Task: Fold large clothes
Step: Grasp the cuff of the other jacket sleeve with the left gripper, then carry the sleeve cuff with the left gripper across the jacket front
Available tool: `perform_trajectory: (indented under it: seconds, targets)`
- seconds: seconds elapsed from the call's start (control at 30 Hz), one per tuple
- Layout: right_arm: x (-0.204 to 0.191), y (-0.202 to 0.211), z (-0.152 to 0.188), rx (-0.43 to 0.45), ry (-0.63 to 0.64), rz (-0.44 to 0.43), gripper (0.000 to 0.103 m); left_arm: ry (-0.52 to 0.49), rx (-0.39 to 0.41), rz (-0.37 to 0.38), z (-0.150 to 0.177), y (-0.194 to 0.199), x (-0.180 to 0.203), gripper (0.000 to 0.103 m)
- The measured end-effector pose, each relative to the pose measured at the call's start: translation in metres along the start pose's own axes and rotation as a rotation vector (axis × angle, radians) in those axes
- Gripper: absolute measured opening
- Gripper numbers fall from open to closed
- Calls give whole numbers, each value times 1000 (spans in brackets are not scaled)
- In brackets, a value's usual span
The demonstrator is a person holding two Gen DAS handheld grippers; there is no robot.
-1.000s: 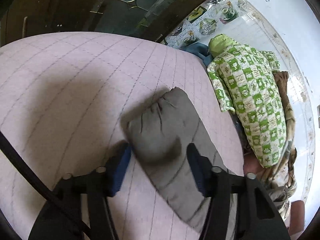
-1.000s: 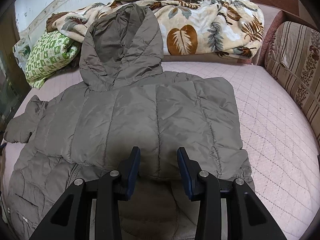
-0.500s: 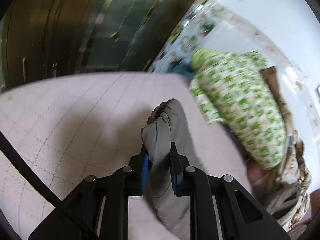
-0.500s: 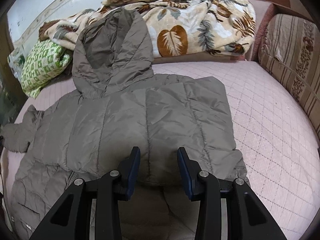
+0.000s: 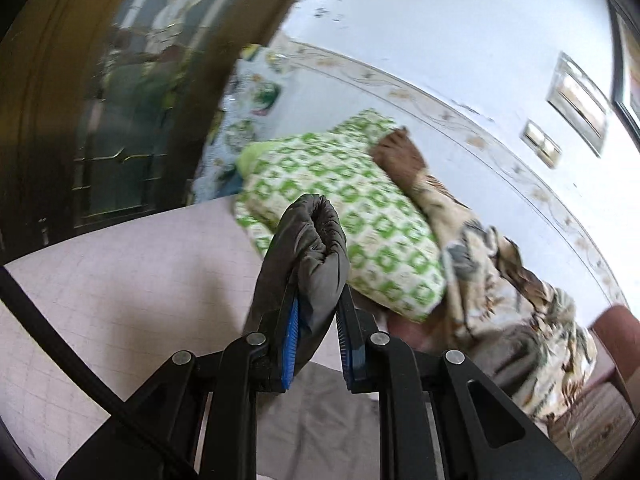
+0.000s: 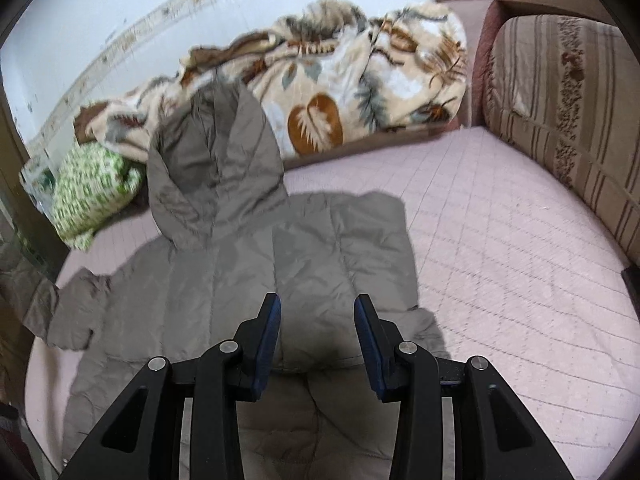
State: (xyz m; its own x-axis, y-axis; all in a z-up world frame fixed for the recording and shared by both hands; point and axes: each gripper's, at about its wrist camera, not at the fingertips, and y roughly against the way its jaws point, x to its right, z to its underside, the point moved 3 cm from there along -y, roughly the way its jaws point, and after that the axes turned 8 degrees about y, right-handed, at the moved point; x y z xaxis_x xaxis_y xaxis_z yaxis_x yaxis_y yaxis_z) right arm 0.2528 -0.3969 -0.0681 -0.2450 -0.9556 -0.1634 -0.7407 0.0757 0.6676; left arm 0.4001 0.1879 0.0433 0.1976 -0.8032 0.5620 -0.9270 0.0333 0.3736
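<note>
Left gripper [image 5: 318, 312] jaws pinch the jacket's sleeve cuff [image 5: 314, 240]; right gripper [image 6: 318, 316] jaws gape empty above the jacket [image 6: 256, 276].

Left gripper [image 5: 318, 312] fingers, apart around the grey sleeve cuff [image 5: 316, 240] a second ago, now clamped on it; cuff raised off the pink bed [image 5: 132, 280], centre frame; right-wrist view of the jacket [image 6: 280, 280] shifted slightly

Between the blue-padded black jaws of the left gripper [image 5: 318, 304] sits a grey-brown jacket [image 6: 256, 280] cuff, beyond them a green-and-white patterned pillow [image 5: 352, 232], a cream blanket [image 6: 360, 80] with brown leaves, and below them a pale pink quilted bedcover [image 6: 500, 240].
</note>
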Motion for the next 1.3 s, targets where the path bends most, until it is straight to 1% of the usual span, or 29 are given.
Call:
perform_trajectory:
  seconds: [0.13, 0.23, 0.47, 0.6, 0.77, 0.83, 0.93, 1.0, 1.13, 1.3]
  targets:
    - [14, 25, 4, 38, -44, -9, 42, -59, -23, 45, 17, 6, 40, 17]
    - [23, 35, 11, 43, -60, -8, 42, -89, -42, 88, 30, 13, 67, 17]
    - [38, 37, 18, 37, -65, -4, 42, -179, -59, 168, 60, 32, 130, 17]
    - [44, 36, 19, 39, -62, 5, 42, -215, -95, 215, 82, 37, 162, 17]
    - [48, 32, 19, 31, -75, 0, 42, -311, -140, 281, 123, 45, 204, 17]
    - [48, 32, 18, 35, -70, 1, 42, -333, -168, 302, 141, 44, 217, 17]
    - [48, 31, 17, 37, -70, -1, 42, -376, -234, 336, 174, 41, 237, 17]
    - [48, 30, 17, 32, -74, -2, 42, -414, -259, 357, 193, 43, 249, 17]
    - [52, 30, 14, 37, -88, 4, 42, -471, -303, 391, 225, 46, 267, 17]
    - [55, 33, 16, 37, -103, -8, 42, -518, -364, 394, 262, 43, 277, 17]
